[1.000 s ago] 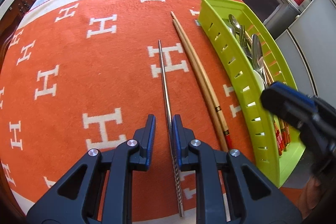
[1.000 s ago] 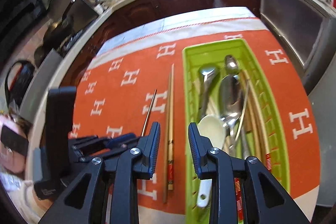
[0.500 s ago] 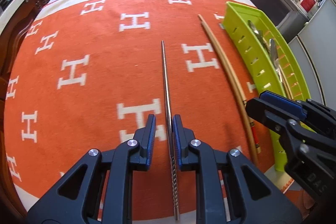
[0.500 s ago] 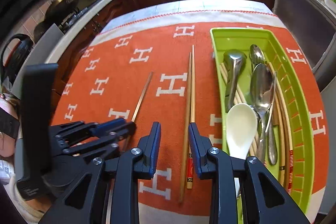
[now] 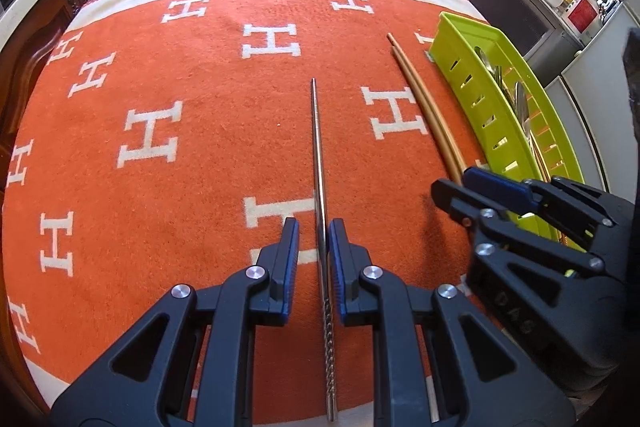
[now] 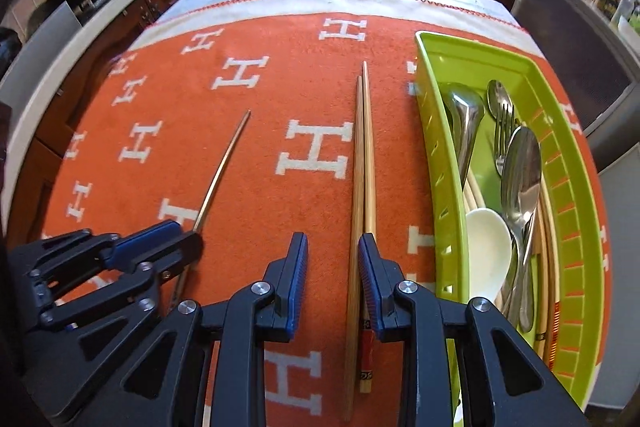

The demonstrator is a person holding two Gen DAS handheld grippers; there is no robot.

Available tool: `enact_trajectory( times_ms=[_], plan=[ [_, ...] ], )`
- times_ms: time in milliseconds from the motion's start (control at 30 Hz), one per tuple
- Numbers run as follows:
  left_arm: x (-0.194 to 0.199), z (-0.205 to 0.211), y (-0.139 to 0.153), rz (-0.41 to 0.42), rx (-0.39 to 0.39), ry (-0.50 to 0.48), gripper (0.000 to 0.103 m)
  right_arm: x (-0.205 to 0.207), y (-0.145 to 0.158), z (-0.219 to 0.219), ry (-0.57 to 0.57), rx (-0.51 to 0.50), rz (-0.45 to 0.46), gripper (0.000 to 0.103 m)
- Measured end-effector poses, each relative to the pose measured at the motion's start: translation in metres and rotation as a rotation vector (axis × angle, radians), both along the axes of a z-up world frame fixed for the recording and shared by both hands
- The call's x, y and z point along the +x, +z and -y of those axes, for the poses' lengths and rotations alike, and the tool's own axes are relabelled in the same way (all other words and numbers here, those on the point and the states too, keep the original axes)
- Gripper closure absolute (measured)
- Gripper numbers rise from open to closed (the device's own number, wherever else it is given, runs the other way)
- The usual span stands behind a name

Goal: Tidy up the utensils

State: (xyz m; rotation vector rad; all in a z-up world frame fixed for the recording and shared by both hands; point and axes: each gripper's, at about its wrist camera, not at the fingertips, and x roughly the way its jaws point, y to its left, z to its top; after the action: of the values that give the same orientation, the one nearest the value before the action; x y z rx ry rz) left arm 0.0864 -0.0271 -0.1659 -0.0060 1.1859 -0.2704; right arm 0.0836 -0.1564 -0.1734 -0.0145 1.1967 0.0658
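On the orange cloth [image 5: 192, 187] with white H marks lay a single metal chopstick [image 5: 318, 155]: thin, silver, smooth along most of its length, twisted/ribbed at the near end. It ran near-to-far, well left of the tray. Left gripper [image 5: 313, 227] sat over its near part, jaws narrowly apart with the stick in the gap, close to the right pad; couldn't tell if the pads actually pressed it or if it was lifted.

Right of it, a pair of wooden chopsticks [image 6: 364, 167] lay side by side, touching, tan, tapering to far tips, red and patterned bands at the near ends. Right gripper [image 6: 333, 247] straddled their near part, jaws parted a bit wider than the pair, left pad clear of the wood, right pad just beside it. No grip visible.

Lime-green slotted tray [image 6: 576, 219] was at the right edge of the cloth, just beside the wooden pair. It held metal spoons [image 6: 520, 179], a fork [image 6: 505, 123], a white spoon [image 6: 486, 247] and more wooden chopsticks.
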Motion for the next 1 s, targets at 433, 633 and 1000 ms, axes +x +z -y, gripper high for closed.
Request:
enact_trajectory(
  times_ms=[433, 633, 1000],
  plan=[
    [0.008, -0.012, -0.002, -0.034, -0.066, 0.055, 0.100, 0.011, -0.002, -0.004, -0.001, 0.072, -0.011, 0.097],
    [0.011, -0.008, 0.015, -0.079, -0.132, 0.072, 0.100, -0.010, 0.029, 0.014, -0.005, 0.174, 0.039, 0.097],
    [0.018, 0.081, 0.079, -0.101, -0.256, -0.042, 0.100, -0.058, 0.089, 0.127, -0.155, 0.222, 0.133, 0.097]
  ],
)
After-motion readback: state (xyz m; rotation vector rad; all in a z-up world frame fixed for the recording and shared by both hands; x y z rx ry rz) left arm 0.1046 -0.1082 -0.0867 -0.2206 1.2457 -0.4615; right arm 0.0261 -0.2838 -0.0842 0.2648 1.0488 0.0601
